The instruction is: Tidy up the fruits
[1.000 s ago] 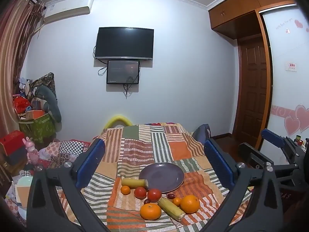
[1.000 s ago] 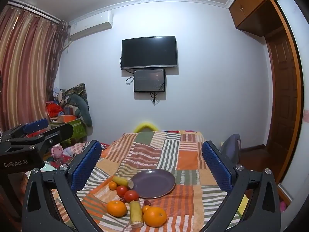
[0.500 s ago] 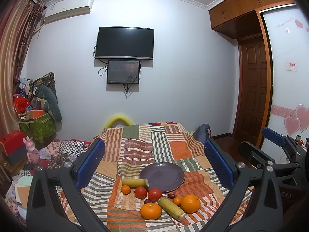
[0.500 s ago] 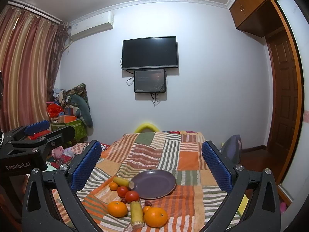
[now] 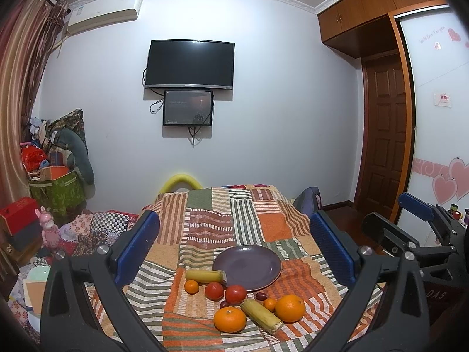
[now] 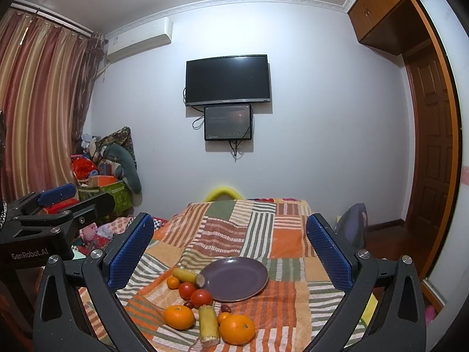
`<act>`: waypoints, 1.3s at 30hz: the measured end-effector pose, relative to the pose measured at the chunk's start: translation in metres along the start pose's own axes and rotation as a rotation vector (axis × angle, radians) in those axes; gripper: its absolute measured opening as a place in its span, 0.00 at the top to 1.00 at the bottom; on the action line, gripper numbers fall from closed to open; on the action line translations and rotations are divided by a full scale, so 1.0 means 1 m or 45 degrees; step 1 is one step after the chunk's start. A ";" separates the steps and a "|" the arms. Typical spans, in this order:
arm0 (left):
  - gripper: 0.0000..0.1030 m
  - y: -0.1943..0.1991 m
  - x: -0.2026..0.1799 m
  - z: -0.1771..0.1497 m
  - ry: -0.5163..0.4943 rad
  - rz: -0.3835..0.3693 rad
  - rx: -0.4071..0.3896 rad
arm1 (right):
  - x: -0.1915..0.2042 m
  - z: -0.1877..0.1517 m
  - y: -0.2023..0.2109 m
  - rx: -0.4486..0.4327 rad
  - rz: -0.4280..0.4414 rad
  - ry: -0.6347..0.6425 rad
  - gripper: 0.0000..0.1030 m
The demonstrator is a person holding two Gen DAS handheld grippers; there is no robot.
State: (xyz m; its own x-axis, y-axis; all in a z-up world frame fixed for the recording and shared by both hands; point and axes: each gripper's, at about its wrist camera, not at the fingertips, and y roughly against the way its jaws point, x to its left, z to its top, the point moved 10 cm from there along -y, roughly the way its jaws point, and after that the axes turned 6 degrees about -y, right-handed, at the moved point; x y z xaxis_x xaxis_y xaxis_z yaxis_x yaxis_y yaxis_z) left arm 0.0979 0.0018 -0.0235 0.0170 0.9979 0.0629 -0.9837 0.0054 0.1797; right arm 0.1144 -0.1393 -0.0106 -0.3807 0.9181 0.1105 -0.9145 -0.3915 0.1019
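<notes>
Both spread, empty grippers, left gripper (image 5: 234, 252) and right gripper (image 6: 230, 252), face the fruits (image 5: 234, 293) ahead below; the right seems marginally nearer

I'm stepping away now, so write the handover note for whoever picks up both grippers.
Left gripper and right gripper: both open, empty, held above the patchwork cloth.
Purple plate: nothing on it.
Two big oranges, two small ones, two tomatoes, two dark red fruits and two yellow stalk pieces lie on the cloth by the plate's near edge.
Done: nothing. Left: sort all of it.
</notes>
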 end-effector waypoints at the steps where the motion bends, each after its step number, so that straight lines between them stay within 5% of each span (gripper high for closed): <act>1: 0.00 0.000 0.000 0.000 0.001 0.002 0.001 | 0.000 0.000 0.000 0.000 0.000 0.001 0.00; 39: 0.00 -0.003 0.003 -0.003 -0.002 0.004 0.007 | 0.005 -0.003 -0.001 0.001 0.003 -0.002 0.00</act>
State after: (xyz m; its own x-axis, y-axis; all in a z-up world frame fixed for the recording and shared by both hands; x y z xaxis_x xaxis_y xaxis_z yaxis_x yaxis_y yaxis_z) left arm 0.1003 0.0046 -0.0267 0.0144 0.9978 0.0647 -0.9827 0.0022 0.1852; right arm 0.1132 -0.1341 -0.0134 -0.3829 0.9169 0.1127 -0.9134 -0.3941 0.1024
